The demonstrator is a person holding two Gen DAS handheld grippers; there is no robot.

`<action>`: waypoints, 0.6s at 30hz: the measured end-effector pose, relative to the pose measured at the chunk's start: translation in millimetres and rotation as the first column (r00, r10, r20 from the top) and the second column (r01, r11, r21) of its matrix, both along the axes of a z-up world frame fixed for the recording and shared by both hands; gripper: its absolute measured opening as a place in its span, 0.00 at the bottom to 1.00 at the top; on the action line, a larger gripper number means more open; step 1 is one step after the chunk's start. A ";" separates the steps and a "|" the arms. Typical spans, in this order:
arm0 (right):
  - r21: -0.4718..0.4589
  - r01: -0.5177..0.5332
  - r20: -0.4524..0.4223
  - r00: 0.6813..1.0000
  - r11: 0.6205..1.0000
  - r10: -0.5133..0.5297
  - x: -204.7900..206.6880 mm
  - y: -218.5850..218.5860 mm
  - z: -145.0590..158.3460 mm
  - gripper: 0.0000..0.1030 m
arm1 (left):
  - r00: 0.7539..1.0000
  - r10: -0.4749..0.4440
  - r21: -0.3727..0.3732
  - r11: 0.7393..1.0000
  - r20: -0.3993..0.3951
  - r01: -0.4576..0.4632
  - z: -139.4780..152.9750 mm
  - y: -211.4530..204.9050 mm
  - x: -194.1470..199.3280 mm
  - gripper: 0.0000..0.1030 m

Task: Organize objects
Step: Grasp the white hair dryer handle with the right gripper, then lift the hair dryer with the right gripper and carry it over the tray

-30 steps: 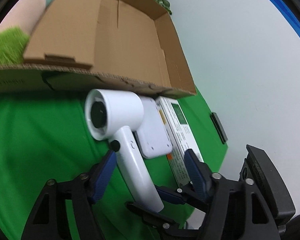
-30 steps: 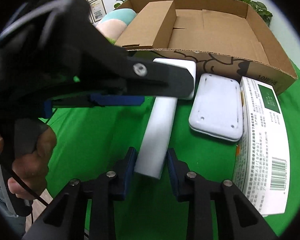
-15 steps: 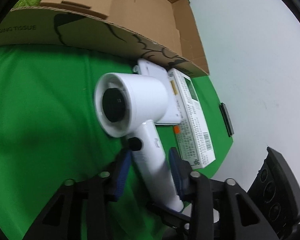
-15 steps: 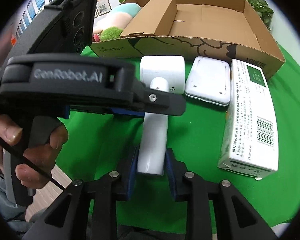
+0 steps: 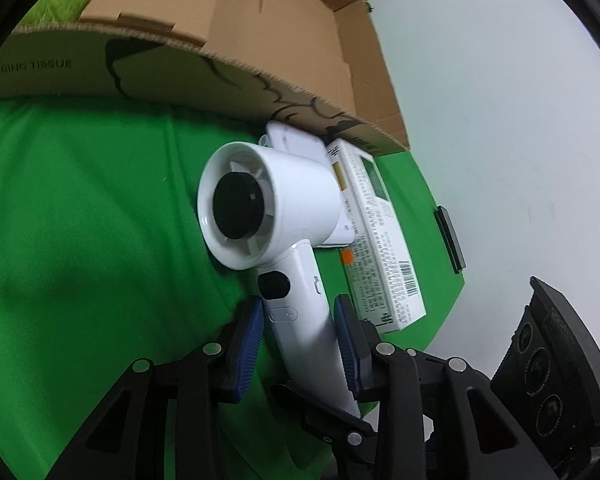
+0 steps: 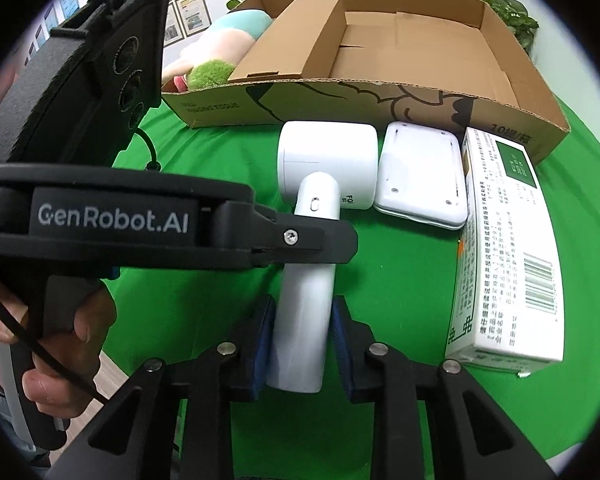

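A white hair dryer (image 5: 268,216) is held above the green cloth, its round inlet facing the left wrist camera. My left gripper (image 5: 298,344) is shut on its handle just below the black button. My right gripper (image 6: 302,344) is shut on the handle's lower end (image 6: 304,320). The left gripper's body (image 6: 148,236) crosses the handle in the right wrist view. An open cardboard box (image 6: 400,56) stands behind; it also shows in the left wrist view (image 5: 260,40). A white flat device (image 6: 420,180) and a printed white carton (image 6: 504,248) lie beside the dryer.
The green cloth (image 6: 204,300) covers the table. A plush toy (image 6: 216,56) lies left of the box. Plants (image 6: 512,8) stand behind it. A dark flat object (image 5: 450,238) lies by the table's right edge, near a white wall (image 5: 500,120).
My left gripper closed from open onto the dryer handle. The dryer rose off the cloth and tilted upright, held by both grippers. The right gripper stayed shut on the handle end.
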State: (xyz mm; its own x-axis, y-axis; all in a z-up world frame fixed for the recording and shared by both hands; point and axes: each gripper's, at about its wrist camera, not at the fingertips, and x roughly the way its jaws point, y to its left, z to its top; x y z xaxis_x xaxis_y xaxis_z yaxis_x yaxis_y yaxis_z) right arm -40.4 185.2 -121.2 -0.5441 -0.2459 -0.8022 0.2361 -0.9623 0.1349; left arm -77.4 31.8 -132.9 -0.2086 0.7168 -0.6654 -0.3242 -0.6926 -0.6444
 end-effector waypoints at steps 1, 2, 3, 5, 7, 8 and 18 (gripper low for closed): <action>-0.006 0.005 -0.007 1.000 1.000 -0.005 3.3 0.6 1.1 0.25 | 1.000 0.000 -0.001 1.000 -0.009 0.000 3.1 -1.4 1.2 0.31; -0.013 0.008 -0.016 1.000 1.000 -0.008 6.9 1.1 3.2 0.25 | 1.000 -0.003 -0.007 1.000 -0.031 0.003 9.5 -1.2 3.1 0.31; -0.014 0.009 -0.027 1.000 1.000 -0.009 9.9 1.1 5.7 0.25 | 0.999 -0.004 -0.009 1.000 -0.045 0.003 13.2 -3.2 4.5 0.31; -0.016 0.010 -0.059 0.998 1.000 -0.011 16.4 1.0 12.3 0.25 | 0.996 -0.006 -0.015 1.000 -0.085 0.005 26.1 -3.2 7.4 0.31; -0.022 0.012 -0.091 0.996 1.000 -0.014 22.1 1.6 19.6 0.25 | 0.993 -0.005 -0.016 1.000 -0.114 0.003 37.1 -5.9 8.6 0.31; -0.026 0.013 -0.107 0.994 1.000 -0.016 24.5 1.8 23.1 0.25 | 0.992 -0.005 -0.017 1.000 -0.128 0.003 42.6 -6.4 8.4 0.31; -0.034 0.012 -0.201 0.980 0.999 -0.018 13.5 -19.3 31.8 0.25 | 0.976 -0.008 -0.025 1.000 -0.219 0.002 85.9 -12.6 1.5 0.31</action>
